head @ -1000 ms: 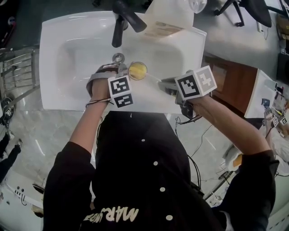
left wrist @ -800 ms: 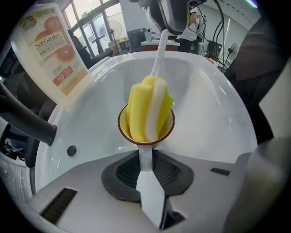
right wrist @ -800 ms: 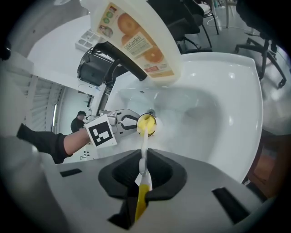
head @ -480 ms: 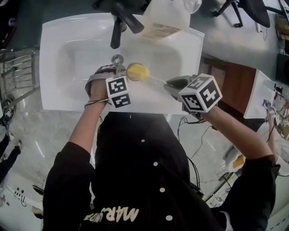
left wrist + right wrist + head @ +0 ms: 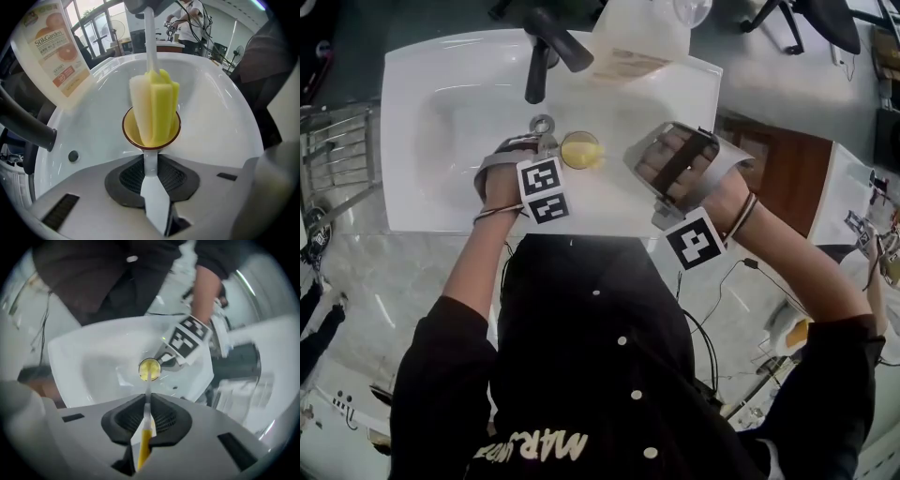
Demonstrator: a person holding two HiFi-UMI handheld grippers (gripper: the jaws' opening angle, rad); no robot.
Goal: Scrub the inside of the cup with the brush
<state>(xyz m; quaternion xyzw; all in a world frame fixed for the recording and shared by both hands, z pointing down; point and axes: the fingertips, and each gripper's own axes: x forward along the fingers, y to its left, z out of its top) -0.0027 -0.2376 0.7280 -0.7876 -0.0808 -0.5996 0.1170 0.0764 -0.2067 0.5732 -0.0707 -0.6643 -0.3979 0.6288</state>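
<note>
The sponge brush [image 5: 154, 110] is filling the cup [image 5: 175, 130] and hiding its bottom, and the brush's handle [image 5: 150, 44] is disappearing at 12 o'clock. The bottle [image 5: 51, 51] is being cropped at 10 o'clock. In the right gripper view, the faucet [image 5: 234, 362] at 3 o'clock is smearing into blur.

- Left gripper [image 5: 555, 150] points steeply down, jaws clamped on the cup [image 5: 125, 133] by its white handle.
- Right gripper [image 5: 633, 161] lies underside-up, jaws pinching the brush [image 5: 146, 401] handle.
- Bare forearms [image 5: 478, 262] reach forward, well apart.
</note>
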